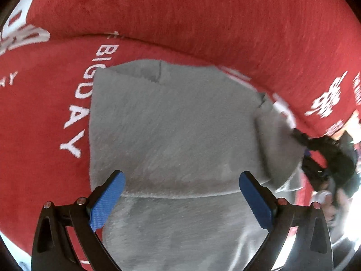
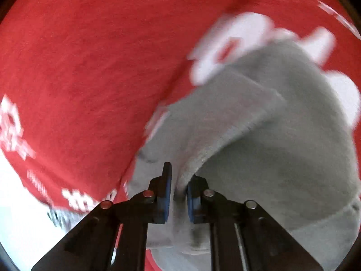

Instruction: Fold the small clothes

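Grey knit garment (image 1: 176, 122) lay on a red cloth with white lettering (image 1: 203, 18), filling the centre of the left wrist view. What kind of garment it was could not be told. What carried the red cloth was not visible.

Left tongs (image 1: 181, 194) stood wide apart, blue pads (image 1: 106, 201) hovering over the garment's near part at 6 o'clock, nothing between them. A stitched hem or fold line ran across just past the pad tips.

Right tongs (image 2: 178, 194) were nearly together, clamped on a raised ridge of the grey fabric. From the pinch the edge (image 2: 230, 135) rose toward 1 o'clock as a lifted flap, with more grey cloth lying flat beneath it at 3 to 5 o'clock. In the left view the right tool showed dark at 3 o'clock, at the garment's side edge.

Progress, as a judgement: the garment looked already squared at its far edge, with creases at 12 and 2 o'clock suggesting layers tucked under. One side flap was in hand, not yet laid. Remaining: lay it over, flatten, possibly a final halving. Motion blur hid finer detail.
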### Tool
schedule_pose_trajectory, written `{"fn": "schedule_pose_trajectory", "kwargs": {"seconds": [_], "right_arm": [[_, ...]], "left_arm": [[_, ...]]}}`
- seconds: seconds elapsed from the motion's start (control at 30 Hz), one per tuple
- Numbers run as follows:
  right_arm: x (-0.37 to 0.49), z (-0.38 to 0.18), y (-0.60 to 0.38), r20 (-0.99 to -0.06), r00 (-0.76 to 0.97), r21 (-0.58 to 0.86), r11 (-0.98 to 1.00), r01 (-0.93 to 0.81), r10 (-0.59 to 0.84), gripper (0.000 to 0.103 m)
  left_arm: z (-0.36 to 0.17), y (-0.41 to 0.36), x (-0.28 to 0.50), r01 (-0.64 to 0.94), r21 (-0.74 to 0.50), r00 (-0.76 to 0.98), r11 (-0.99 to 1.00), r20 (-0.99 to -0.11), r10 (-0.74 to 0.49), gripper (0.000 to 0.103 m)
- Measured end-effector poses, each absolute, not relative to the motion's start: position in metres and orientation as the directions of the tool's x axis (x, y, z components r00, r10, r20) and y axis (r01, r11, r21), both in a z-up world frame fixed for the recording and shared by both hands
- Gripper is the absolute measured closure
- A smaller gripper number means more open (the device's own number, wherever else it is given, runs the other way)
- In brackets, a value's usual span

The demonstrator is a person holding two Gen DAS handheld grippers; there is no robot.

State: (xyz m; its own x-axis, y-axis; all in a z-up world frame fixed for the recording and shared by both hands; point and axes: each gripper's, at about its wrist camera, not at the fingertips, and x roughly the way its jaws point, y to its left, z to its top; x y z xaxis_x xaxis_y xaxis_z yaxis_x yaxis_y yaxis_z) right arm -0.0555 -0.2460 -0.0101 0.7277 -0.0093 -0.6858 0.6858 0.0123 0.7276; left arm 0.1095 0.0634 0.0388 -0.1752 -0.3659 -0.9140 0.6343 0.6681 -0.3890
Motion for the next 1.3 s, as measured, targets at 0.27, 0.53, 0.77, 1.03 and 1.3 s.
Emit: {"fn": "schedule_pose_trajectory", "kwargs": {"seconds": [0.27,0.53,0.77,1.03,1.3], "right_arm": [[0.049,0.009,-0.157,-0.769,0.588,0.615,0.544,0.572,0.251,0.09],[0.025,-0.016,-0.117,-0.83,0.455,0.555,0.57,0.606,0.323,0.061],[-0.066,-0.017,-0.159,-0.816,0.521,0.576,0.284,0.766,0.249,0.057],[-0.184,-0.041,-0.199,-0.762,0.647,0.625,-0.235,0.745,0.022,0.054],[-0.193,-0.016,-0.231,-0.814,0.578,0.58,-0.068,0.812,-0.057,0.096]], "left_arm": [[0.034,0.067,0.135,0.514,-0.553,-0.272,0.655,-0.83,-0.487,0.001],[0.006,0.052,0.122,0.495,-0.559,-0.333,0.666,-0.829,-0.449,0.001],[-0.004,0.039,0.114,0.511,-0.531,-0.327,0.676,-0.847,-0.419,0.001],[-0.004,0.03,0.122,0.499,-0.508,-0.293,0.702,-0.862,-0.414,0.067],[0.017,0.041,0.118,0.548,-0.527,-0.289,0.65,-0.848,-0.443,0.095]]}}
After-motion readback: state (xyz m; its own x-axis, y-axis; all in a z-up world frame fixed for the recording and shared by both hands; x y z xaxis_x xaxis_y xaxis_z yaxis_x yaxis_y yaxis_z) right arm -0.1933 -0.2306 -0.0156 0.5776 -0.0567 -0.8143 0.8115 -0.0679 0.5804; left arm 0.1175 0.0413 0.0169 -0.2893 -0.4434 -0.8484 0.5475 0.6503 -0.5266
